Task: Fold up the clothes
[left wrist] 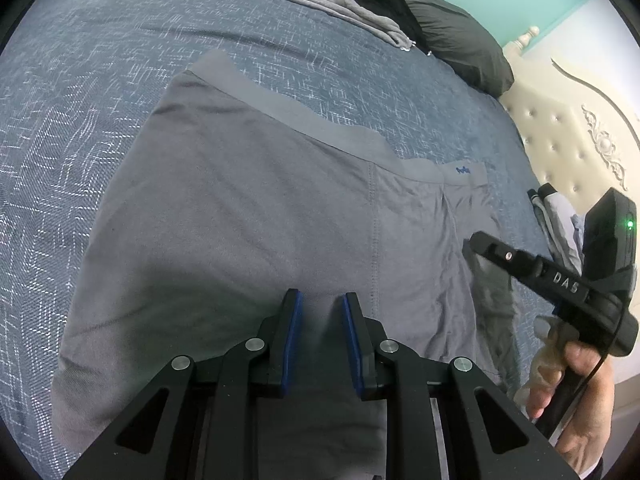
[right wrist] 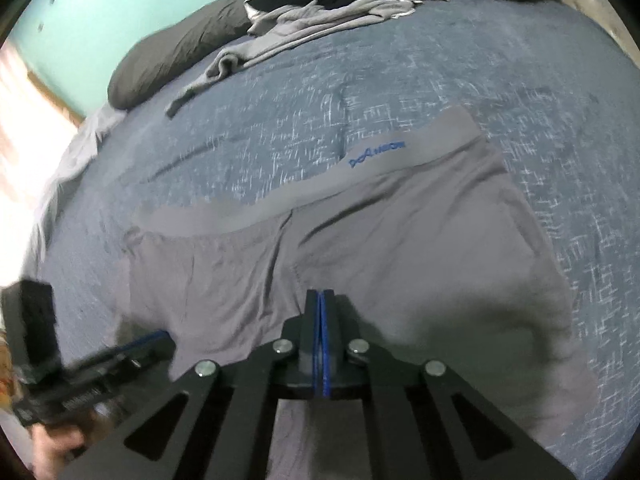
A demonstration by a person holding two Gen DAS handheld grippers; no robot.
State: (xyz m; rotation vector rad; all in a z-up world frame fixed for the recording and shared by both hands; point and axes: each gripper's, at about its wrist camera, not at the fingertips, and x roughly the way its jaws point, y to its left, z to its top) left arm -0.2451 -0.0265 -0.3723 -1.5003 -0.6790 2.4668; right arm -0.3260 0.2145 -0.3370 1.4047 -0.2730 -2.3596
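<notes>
The left tongs point(left wrist: 320, 300) hover low over the near part of the grey boxer briefs point(left wrist: 240, 220), blue-padded fingers spread apart with nothing between them. To their right, the right tongs point(right wrist: 321, 296) are pressed together, empty, angled over the same garment. The briefs lie spread flat on the blue patterned bedspread point(left wrist: 80, 80), waistband point(right wrist: 360, 168) at the far edge, lightly creased on the right side.

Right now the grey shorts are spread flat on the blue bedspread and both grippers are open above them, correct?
Not quite. The right gripper is shut, as the right wrist view shows; only the left gripper is open. The grey shorts do lie spread on the blue bedspread.
</notes>
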